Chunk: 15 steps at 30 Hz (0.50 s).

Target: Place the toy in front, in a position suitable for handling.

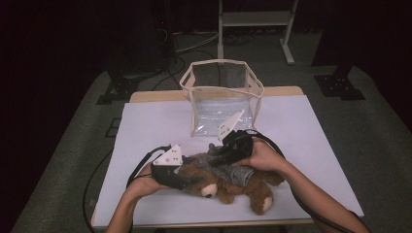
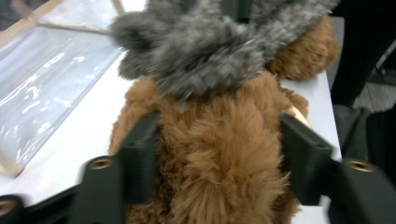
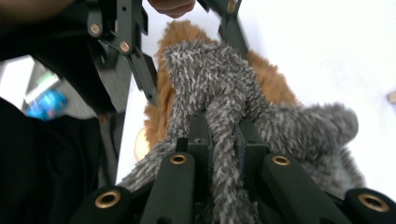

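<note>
A brown teddy bear [image 1: 243, 191] lies on the white table [image 1: 301, 141], with a fuzzy grey knitted garment [image 1: 235, 173] partly on its body. My left gripper [image 1: 187, 180] has its jaws on either side of the bear's brown body [image 2: 224, 163], and the fur fills the gap between them. The grey garment [image 2: 210, 46] hangs above those jaws. My right gripper [image 1: 219, 153] is shut on a strand of the grey garment [image 3: 210, 79], holding it above the bear [image 3: 273, 84]. In the right gripper view the left gripper's linkage [image 3: 126, 42] stands just behind the bear.
An open clear plastic bag [image 1: 223, 97] with beige trim stands upright at the back middle of the table; its wall [image 2: 46, 79] lies to the left in the left gripper view. A white metal stand [image 1: 252, 22] is on the floor beyond. Cables trail off the table's left and right.
</note>
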### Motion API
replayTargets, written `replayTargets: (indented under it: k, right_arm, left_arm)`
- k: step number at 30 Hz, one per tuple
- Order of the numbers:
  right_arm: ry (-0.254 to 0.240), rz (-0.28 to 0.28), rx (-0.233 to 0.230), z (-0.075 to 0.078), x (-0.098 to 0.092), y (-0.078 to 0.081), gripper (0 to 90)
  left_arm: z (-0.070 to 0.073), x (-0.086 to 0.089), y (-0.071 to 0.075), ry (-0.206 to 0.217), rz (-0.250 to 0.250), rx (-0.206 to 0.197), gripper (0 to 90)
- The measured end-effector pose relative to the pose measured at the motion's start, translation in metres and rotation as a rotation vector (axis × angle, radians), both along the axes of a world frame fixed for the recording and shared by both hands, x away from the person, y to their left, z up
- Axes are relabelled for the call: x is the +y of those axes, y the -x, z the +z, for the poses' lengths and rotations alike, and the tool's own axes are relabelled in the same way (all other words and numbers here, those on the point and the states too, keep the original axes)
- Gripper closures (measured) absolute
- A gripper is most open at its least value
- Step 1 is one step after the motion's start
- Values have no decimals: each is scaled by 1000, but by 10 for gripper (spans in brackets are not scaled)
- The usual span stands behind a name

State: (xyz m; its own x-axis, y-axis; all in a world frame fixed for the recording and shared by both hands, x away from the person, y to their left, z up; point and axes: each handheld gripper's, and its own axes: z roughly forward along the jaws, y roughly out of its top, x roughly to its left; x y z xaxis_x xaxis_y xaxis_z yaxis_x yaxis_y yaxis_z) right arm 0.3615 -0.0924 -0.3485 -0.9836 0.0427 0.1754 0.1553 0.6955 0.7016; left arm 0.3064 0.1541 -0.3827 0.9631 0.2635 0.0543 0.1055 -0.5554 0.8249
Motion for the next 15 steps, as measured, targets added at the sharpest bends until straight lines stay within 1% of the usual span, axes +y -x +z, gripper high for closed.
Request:
replayTargets:
  k: [1,2,3,4,5,6,8,9,10,12,13,15]
  right_arm:
    - [-12,-15,7,-3,-5,0,794]
    - [-20,-23,-1,-5,-10,1,794]
    - [-28,-30,3,-6,-14,2,795]
    - [-32,-36,2,-7,-19,3,795]
    - [-35,-43,1,-7,-24,5,795]
    - [-34,-50,0,-6,-28,6,795]
    - [-32,-48,-7,-2,-30,8,794]
    - [-32,-45,-11,1,-30,9,794]
    - [-38,-47,-20,5,-29,10,795]
    - [-58,-27,-44,15,-21,13,795]
    - [-64,-20,-49,18,-17,14,795]
    - [-67,5,-67,23,-2,16,795]
  left_arm:
    - [1,1,-1,1,23,8,300]
    - [1,2,-2,-6,47,17,236]
    - [1,3,-2,-15,59,23,198]
    - [1,4,-2,-14,59,29,190]
    - [0,6,-1,-1,49,31,216]
    - [0,6,-1,0,39,32,261]
    - [-2,4,1,-10,21,10,358]
    - [-3,2,1,-14,19,0,396]
    - [-5,1,1,-12,18,-1,423]
    - [-6,1,0,-3,21,0,456]
    - [-6,1,-1,1,19,-1,459]
    - [-7,0,-2,11,14,-10,466]
